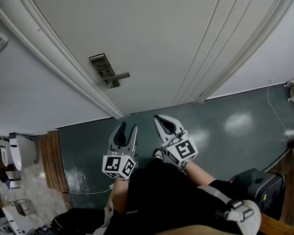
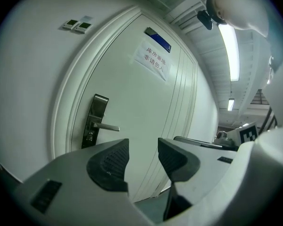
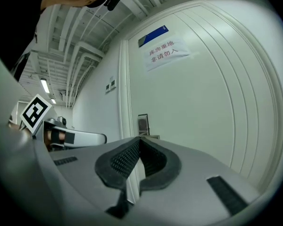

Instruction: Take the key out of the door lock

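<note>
A white door [image 1: 152,38] carries a metal lock plate [image 1: 106,71] with a lever handle [image 1: 118,76]. In the left gripper view the lock plate [image 2: 95,121] shows a small shiny bit at the keyhole [image 2: 90,136], too small to tell as a key. Both grippers hang low, well short of the lock. My left gripper [image 1: 126,128] is open and empty, its jaws a finger-width apart [image 2: 142,147]. My right gripper [image 1: 162,118] is shut on nothing, pads touching [image 3: 139,144], and its view catches the lock plate [image 3: 143,124] just above the jaws.
A paper notice [image 2: 153,60] and a blue plate [image 2: 158,40] are on the door. Wall switches [image 2: 78,25] sit left of the frame. On the grey-green floor [image 1: 225,126] stands a black case [image 1: 255,185] at the right; a thin cable [image 1: 88,192] trails at the left.
</note>
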`<state>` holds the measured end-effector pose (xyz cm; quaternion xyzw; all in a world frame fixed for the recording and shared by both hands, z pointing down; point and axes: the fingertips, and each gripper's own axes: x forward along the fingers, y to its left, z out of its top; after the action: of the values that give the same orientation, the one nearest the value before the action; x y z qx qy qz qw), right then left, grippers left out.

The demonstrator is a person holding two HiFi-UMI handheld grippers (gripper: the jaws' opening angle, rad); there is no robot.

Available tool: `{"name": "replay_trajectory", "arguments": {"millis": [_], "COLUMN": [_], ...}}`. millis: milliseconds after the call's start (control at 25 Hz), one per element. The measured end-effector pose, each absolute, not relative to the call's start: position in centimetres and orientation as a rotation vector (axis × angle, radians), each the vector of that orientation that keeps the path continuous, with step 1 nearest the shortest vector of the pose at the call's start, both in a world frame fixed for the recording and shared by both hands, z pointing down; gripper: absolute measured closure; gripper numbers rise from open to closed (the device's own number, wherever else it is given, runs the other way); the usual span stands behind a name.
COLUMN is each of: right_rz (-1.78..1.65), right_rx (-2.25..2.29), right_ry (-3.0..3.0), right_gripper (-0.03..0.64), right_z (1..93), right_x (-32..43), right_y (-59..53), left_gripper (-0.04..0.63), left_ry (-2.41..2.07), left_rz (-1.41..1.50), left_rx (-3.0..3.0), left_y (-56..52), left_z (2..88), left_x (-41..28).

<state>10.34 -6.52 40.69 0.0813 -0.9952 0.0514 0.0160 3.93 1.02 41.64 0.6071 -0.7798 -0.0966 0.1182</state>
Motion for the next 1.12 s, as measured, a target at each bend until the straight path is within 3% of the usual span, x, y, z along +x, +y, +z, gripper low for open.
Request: {"name": "replay_trajectory", "arguments": {"millis": [520, 1120], "right_rz": [0.181, 0.145], "right_rx": [0.150, 0.271], "right_ry": [-3.086, -3.034], "right_gripper": [0.609, 0.609], "right_z": [42.5, 42.8], "right_x": [6.2, -4.9], "right_y": [-10.6, -10.8], "left_gripper": [0.410, 0.410], "left_ry": [-2.325, -2.184], "left_rz": [-0.283, -0.350], "left_rx": [1.682, 1.820], "left_y": [-1.8, -4.2], "left_z": [42.9, 43.1], "left_x": [0.6, -11.2]}}
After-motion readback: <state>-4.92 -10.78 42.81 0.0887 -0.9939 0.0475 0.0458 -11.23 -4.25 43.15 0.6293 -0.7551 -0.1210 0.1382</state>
